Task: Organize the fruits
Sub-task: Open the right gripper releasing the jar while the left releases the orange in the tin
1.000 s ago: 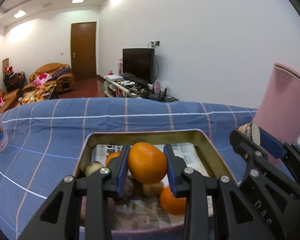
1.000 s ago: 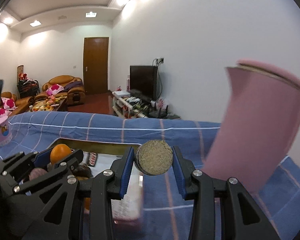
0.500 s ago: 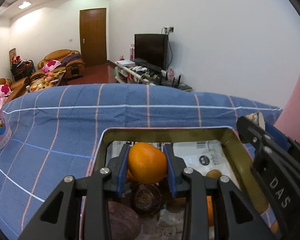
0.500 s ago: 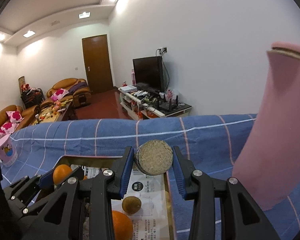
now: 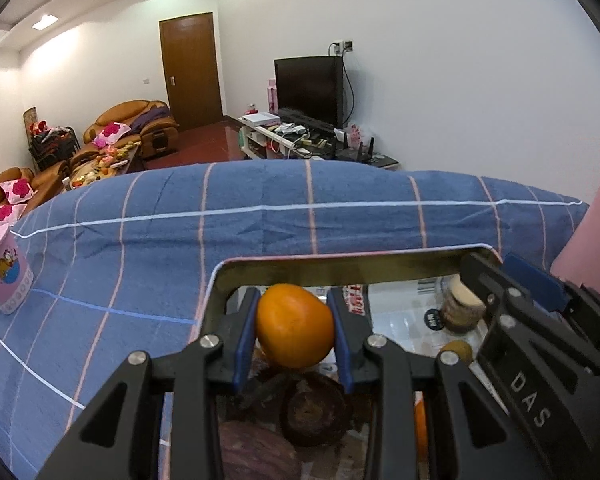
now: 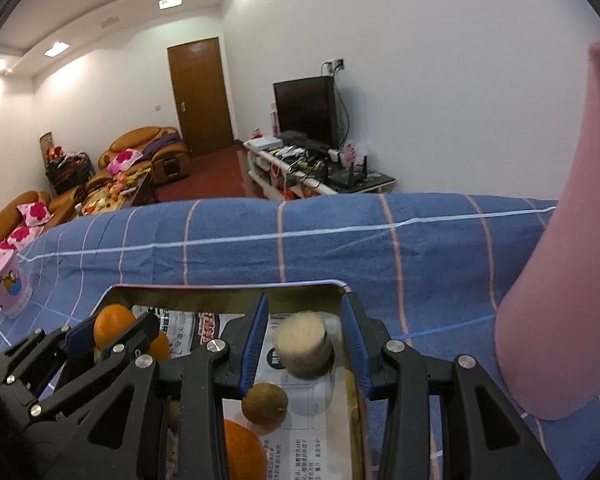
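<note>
My left gripper is shut on an orange and holds it above the far left part of a gold metal tray lined with printed paper. My right gripper is open over the tray's far right corner. A brown kiwi sits blurred between its fingers, apart from both pads; it also shows in the left wrist view. In the tray lie a small brown fruit, an orange and dark purple fruits.
The tray rests on a blue checked cloth. A tall pink cylinder stands close on the right. A pink cartoon cup stands at the far left. A living room lies beyond the table edge.
My right gripper opened and let go of the kiwi, which dropped into the tray's far right corner. Both grippers moved forward over the tray. The left still grips its orange.
</note>
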`<state>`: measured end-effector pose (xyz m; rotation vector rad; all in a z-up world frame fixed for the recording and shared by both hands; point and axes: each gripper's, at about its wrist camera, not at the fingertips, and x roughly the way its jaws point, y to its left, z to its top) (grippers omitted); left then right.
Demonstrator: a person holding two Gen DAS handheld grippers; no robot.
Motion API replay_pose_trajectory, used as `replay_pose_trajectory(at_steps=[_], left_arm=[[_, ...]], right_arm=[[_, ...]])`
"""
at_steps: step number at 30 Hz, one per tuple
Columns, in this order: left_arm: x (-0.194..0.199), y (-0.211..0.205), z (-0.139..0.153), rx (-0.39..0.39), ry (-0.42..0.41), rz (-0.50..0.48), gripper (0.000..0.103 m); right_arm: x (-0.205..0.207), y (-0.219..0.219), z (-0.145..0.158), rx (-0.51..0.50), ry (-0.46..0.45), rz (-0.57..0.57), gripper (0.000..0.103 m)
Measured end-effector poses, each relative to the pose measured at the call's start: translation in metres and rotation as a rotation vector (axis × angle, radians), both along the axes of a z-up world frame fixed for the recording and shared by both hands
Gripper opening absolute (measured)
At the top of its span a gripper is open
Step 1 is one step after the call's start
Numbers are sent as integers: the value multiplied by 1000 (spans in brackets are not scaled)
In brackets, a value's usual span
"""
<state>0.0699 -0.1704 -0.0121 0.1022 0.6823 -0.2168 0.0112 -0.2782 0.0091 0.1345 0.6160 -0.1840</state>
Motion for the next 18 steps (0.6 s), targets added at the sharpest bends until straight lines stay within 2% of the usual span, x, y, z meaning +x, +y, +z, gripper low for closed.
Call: replay_pose_trajectory(at_steps=[4, 7, 8, 9, 10, 12, 13, 18], left_arm=[[2, 2, -2, 15, 7, 8, 36], [4, 3, -4, 19, 23, 14, 37], [3, 2, -3, 20, 23, 7, 39], [3, 1, -3, 27, 22, 1, 52], [1, 0, -1, 37, 18, -2, 69], [-5, -1, 3, 33, -10, -15, 88], [-6, -1, 3, 39, -19, -14, 102], [-12, -5, 2, 84, -52, -17, 103]], right_arm=[[2, -1, -1, 29, 3, 35, 41], [0, -6, -4, 135, -8, 90, 43], [1, -7, -7, 164, -1, 99, 48], [2, -8, -8, 181, -4, 112, 53], [1, -6, -8, 186, -10, 120, 57], [-5, -5, -6, 181, -33, 119, 72], [-8, -5, -5, 186, -51, 120, 73], [-23, -4, 4, 175, -123, 106, 74]])
